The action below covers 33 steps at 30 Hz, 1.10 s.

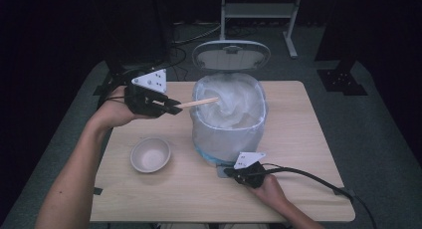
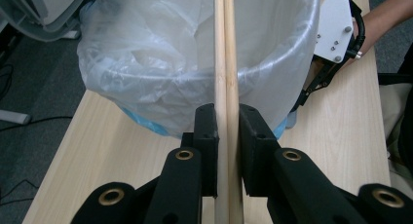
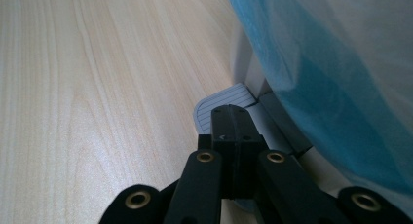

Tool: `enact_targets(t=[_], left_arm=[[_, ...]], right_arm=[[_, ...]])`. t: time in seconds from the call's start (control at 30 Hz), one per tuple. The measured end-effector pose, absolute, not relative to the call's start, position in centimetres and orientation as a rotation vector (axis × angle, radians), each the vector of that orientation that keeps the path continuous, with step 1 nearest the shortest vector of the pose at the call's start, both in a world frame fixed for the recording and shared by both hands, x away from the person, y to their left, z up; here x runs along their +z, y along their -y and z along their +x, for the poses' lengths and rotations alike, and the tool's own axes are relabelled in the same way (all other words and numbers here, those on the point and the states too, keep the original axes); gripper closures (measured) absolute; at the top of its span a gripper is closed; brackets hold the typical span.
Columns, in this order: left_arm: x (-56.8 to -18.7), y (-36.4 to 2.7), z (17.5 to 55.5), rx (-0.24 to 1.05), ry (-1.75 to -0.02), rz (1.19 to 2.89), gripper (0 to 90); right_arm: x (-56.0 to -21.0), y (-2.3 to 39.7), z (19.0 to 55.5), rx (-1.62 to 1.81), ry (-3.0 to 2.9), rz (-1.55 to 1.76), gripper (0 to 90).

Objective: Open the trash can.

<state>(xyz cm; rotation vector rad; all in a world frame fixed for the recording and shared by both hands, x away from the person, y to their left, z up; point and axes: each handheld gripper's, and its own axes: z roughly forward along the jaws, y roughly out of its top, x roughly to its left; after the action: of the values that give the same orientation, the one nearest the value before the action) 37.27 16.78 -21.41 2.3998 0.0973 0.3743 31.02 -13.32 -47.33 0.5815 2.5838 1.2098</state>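
A small pedal bin [image 1: 229, 122] lined with a clear plastic bag [image 2: 160, 53] stands on the table, its grey lid [image 1: 230, 55] raised. My left gripper [image 1: 171, 108] is shut on a pair of wooden chopsticks [image 1: 198, 103] that point over the bin's rim into the opening; the sticks [image 2: 225, 63] run straight up between its jaws. My right gripper [image 1: 230, 171] is shut, with nothing between its jaws, and its tips [image 3: 233, 118] rest on the bin's ribbed grey foot pedal [image 3: 216, 103] at the base.
An empty beige bowl [image 1: 150, 155] sits on the wooden table [image 1: 298, 139] left of the bin. The right gripper's cable [image 1: 318, 179] trails across the table's right side. A metal stand [image 1: 259, 12] is on the floor behind the table.
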Motion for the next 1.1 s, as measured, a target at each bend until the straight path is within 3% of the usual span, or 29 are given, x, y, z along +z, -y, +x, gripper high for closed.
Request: enact_targets(t=[1.1], left_arm=[[-20.0, -11.3, 39.1, 0.370, -0.086, 2.410, 79.7]], right_arm=[[-47.4, 13.3, 31.0, 1.216, -2.582, 0.575, 90.0]])
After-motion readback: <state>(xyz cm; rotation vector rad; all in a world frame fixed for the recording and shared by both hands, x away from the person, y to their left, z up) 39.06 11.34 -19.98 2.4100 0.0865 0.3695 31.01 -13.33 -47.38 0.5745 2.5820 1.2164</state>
